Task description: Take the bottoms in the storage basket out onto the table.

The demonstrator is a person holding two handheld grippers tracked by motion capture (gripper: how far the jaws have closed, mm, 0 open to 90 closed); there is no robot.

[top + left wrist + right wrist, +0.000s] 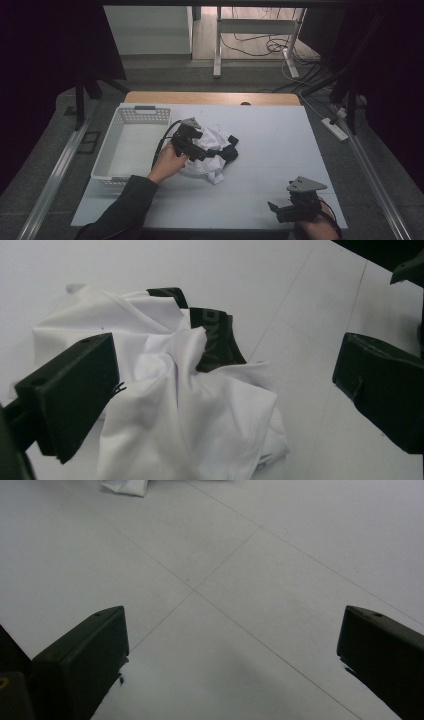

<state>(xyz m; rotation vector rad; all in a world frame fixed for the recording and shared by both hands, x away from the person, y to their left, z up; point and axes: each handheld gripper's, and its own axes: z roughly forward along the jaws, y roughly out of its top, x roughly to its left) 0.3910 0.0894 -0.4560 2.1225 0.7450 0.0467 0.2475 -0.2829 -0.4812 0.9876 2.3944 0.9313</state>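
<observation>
The left gripper (220, 150) is held over the middle of the bench (280, 150), its jaws spread wide apart and nothing clamped between them. In the left gripper view, a crumpled white garment (190, 410) with black trim is seen lying directly beneath and between those jaws; one jaw stands over the garment's edge, while the other is set over bare bench just beside the cloth. Whether the jaws touch the fabric cannot be told. In the high view the garment (212, 150) is bunched in a heap near the centre of the bench, partly covered by the gripper and the person's left hand (167, 161).

A white plastic basket (111, 150) with a perforated rim is placed at the left edge of the bench, just beside the hand and the garment.

The right gripper (280, 210) is held near the front right corner of the bench, well apart from the garment. Its jaws are likewise spread wide, with bare bench seen between them in the right gripper view, where a small corner of the white cloth (125, 487) is caught at the top edge.
</observation>
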